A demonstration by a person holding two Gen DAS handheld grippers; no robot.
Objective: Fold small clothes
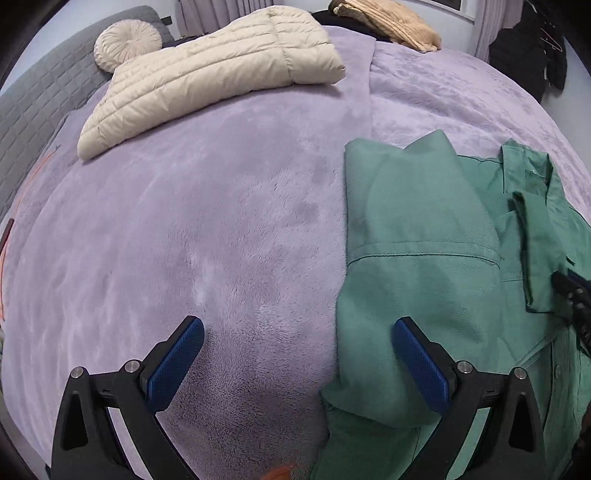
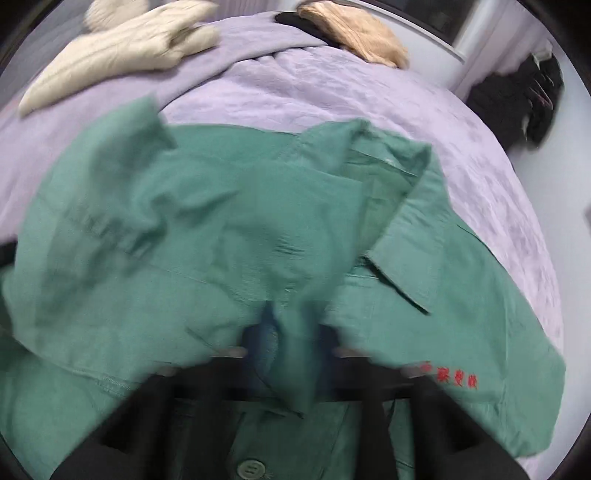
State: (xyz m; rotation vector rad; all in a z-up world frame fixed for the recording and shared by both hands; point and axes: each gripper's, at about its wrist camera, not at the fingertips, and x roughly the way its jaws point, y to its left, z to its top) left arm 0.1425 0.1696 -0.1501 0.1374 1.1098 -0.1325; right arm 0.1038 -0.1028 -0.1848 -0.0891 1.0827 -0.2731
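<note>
One sleeve lies folded across the green shirt [image 1: 417, 236] on my purple blanket [image 1: 221, 221]. My left gripper [image 1: 297, 332] gapes empty; my right gripper [image 2: 291, 343] pinches shirt fabric. More folds remain, I reckon.

cream puffer jacket [image 1: 207, 77] | round cushion [image 1: 125, 44] | tan garment [image 1: 391, 22] | lilac blanket [image 1: 221, 221]

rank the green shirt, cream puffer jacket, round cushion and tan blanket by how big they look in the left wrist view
1. green shirt, though it is nearest the camera
2. cream puffer jacket
3. tan blanket and round cushion look alike; both are far off
</note>
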